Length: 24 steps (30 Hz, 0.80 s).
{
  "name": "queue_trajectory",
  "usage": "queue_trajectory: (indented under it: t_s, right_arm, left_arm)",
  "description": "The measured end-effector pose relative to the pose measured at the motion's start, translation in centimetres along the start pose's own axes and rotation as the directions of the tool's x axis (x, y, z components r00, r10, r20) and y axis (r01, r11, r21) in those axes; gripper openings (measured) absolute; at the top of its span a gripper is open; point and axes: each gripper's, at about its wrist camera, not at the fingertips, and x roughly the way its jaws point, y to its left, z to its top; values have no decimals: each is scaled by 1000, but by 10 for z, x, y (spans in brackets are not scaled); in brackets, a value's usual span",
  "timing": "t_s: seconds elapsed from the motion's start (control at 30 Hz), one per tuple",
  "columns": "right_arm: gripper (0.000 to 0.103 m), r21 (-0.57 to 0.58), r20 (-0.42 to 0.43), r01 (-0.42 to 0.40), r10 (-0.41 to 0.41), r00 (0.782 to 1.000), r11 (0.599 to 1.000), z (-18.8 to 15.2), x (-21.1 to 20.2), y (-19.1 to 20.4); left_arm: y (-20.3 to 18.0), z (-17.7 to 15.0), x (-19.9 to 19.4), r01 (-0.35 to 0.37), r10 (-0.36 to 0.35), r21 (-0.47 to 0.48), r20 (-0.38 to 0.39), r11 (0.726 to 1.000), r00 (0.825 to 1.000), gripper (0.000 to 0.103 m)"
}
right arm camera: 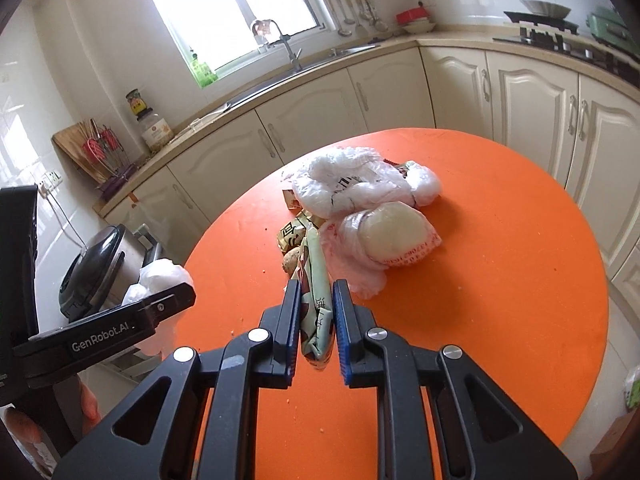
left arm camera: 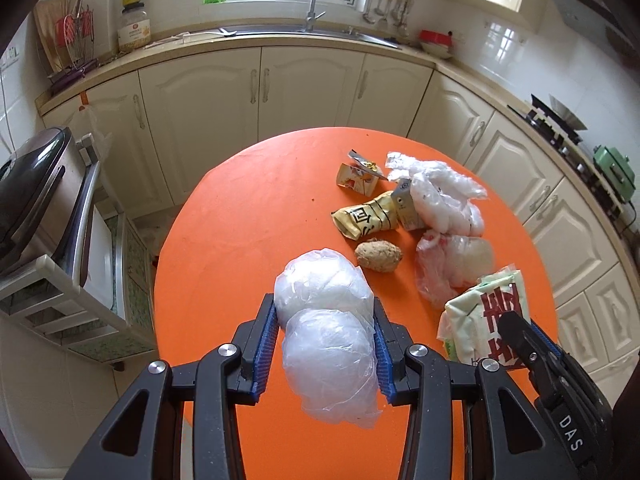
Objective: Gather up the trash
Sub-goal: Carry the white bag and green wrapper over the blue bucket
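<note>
Left wrist view shows us a crumpled clear bag (left arm camera: 326, 320) squeezed tight in our left gripper (left arm camera: 325, 344), just above the orange table (left arm camera: 240, 240). Our right gripper (right arm camera: 316, 320) pinches a green wrapper (right arm camera: 316, 304), and more trash (right arm camera: 360, 192) lies piled on the table behind it.
</note>
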Motion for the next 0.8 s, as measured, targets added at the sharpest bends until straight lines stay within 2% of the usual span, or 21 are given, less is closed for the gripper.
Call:
queue_trajectory:
  t_s: [0.2,0.4,0.63,0.8]
  right_arm:
    - [15,38,65,48,-50,997,998,-3,-35,-25]
    - [15,128,124,131,-147,981,983,-7,-76,-74]
    - [15,259,166,230,-278,946,938,-17,-129,-148]
    - [15,356,173,276,-353,919,893,-26,-161,-209]
  left_arm:
    - [-20,-21,-27,43,-44,51,14,998,999,39]
    - [-82,-34,-31,126,-127,158,-4,979,992,38]
    - [-185,-56,-19,237,-223,298,-79,925,972,39]
    - [-249,-68,-3,280,-245,369,-139,886,959,39]
